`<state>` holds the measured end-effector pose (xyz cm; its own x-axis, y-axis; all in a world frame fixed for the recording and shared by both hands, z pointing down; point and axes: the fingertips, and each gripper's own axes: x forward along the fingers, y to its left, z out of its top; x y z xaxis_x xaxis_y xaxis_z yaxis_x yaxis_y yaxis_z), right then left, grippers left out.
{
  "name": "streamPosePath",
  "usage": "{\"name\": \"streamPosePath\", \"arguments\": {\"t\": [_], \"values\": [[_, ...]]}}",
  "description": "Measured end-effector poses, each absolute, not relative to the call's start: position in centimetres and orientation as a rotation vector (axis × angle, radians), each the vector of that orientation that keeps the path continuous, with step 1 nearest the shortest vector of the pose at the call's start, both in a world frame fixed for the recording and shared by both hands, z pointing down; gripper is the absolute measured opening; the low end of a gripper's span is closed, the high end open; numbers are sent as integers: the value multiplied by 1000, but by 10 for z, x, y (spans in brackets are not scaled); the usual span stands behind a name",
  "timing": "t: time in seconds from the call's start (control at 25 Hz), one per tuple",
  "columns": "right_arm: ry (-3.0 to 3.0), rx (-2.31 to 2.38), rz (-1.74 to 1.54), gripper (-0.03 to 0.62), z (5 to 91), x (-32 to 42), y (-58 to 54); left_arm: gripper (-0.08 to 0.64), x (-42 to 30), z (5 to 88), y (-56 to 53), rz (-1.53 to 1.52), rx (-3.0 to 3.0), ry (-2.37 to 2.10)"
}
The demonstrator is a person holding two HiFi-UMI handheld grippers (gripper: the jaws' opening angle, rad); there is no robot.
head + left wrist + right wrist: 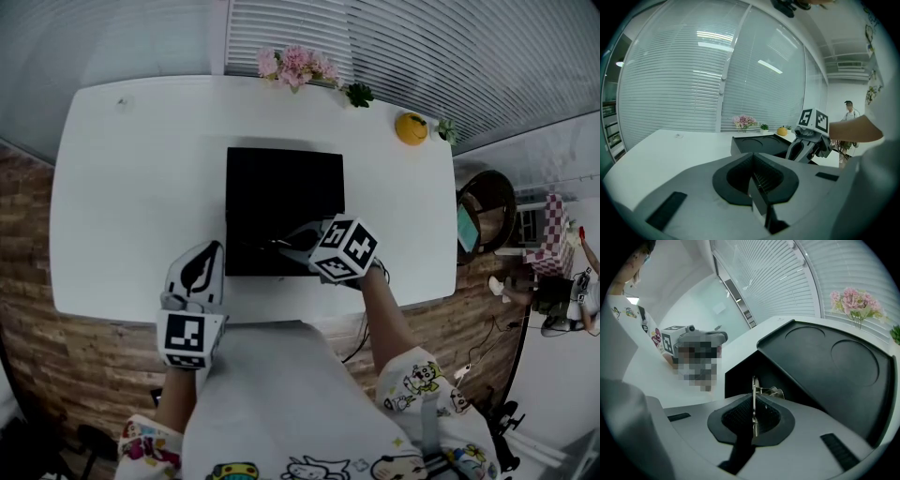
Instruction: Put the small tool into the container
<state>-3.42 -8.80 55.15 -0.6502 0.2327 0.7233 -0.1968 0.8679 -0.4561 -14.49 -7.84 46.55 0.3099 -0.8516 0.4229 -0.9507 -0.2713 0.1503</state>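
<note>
A black container (pixel 281 187) lies open in the middle of the white table (pixel 131 187). In the right gripper view its lid (pixel 834 362) carries two round recesses. My right gripper (pixel 286 244) reaches over the container's near part, shut on a small, thin metal tool (pixel 753 397) that stands edge-on between the pads above the dark inside (pixel 743 376). A metal loop (pixel 772 391) sticks out past the tips. My left gripper (pixel 208 251) rests at the table's front edge, left of the container, with its jaws together and nothing in them. The right gripper (pixel 806 147) also shows in the left gripper view.
Pink flowers (pixel 295 66), a small green plant (pixel 358 94) and a yellow round object (pixel 411 128) stand along the table's far edge. A dark round chair (pixel 487 211) sits off the right end. A person (pixel 850 110) stands far behind.
</note>
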Motion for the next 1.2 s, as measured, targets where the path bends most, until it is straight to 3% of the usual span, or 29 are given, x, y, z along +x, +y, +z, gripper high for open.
{"name": "streamPosePath", "arguments": {"t": [0.68, 0.92, 1.2], "values": [[-2152, 112, 564, 30, 559, -33, -96, 5, -148, 467, -80, 360, 2211, -1604], [-2133, 126, 539, 112, 567, -33, -95, 6, -148, 467, -79, 353, 2213, -1600], [-2131, 153, 522, 161, 569, -33, -96, 5, -149, 468, -79, 361, 2219, -1589]]}}
